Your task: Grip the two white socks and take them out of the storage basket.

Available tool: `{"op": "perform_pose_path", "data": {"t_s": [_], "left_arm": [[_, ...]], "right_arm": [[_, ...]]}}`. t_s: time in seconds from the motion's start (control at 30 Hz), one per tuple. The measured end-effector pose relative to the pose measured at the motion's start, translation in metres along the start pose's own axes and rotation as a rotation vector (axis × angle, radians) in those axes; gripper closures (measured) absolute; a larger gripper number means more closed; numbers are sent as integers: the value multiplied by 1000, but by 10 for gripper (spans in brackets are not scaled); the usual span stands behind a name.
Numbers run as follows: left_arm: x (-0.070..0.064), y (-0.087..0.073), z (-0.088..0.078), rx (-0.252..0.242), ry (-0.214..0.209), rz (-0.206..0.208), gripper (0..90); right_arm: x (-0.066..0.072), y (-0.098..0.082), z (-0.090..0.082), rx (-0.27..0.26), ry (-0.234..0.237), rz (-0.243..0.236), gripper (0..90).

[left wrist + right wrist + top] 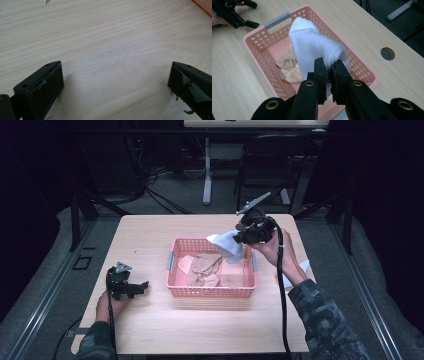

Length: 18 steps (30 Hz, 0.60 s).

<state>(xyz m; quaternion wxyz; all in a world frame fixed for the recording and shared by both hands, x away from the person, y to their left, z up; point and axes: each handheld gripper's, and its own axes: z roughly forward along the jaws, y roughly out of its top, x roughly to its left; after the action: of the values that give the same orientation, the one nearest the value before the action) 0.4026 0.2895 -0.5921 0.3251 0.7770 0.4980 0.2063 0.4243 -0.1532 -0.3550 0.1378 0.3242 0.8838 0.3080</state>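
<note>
- Near edge of the tabletop (150, 330), left side: my left gripper (131, 289) rests low over bare wood, jaws spread wide with nothing between them. In the left gripper view the two pads (42, 87) stand far apart over the plain grain.
- Middle of the tabletop: the pink basket (210, 291), perforated walls, grey handles at its short ends. Tan cloths (204, 267) lie crumpled on its floor, loosely overlapping.
- Above the basket's far right corner: my right gripper (329, 72) has its jaws pinched tight on a white knitted sock (312, 47). I hold it by an edge fold; the rest droops away from the jaws over the basket, clear of the tan cloths.
- Handling estimate: the sock is light, soft and fully limp, with no stiffness to aim by. The ribbed knit should give good friction, so slip is unlikely. It can stretch or snag on the basket's holes, I judge.
- Grip point: a bunched fold near the cuff looks best; a thin single layer may pull out.
- Far right part of the tabletop: a round cable hole (387, 53), well apart from the basket.
</note>
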Motion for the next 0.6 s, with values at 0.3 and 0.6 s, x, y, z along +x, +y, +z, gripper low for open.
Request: {"op": "perform_pose_path", "data": {"t_s": [0.3,0.6], "left_arm": [[0,0,0,0,0,-1,1],[0,0,0,0,0,0,1]], "right_arm": [[-6,8,-28,-49,-15,5,833],[-11,9,-60,-88,-54,4,833]]}}
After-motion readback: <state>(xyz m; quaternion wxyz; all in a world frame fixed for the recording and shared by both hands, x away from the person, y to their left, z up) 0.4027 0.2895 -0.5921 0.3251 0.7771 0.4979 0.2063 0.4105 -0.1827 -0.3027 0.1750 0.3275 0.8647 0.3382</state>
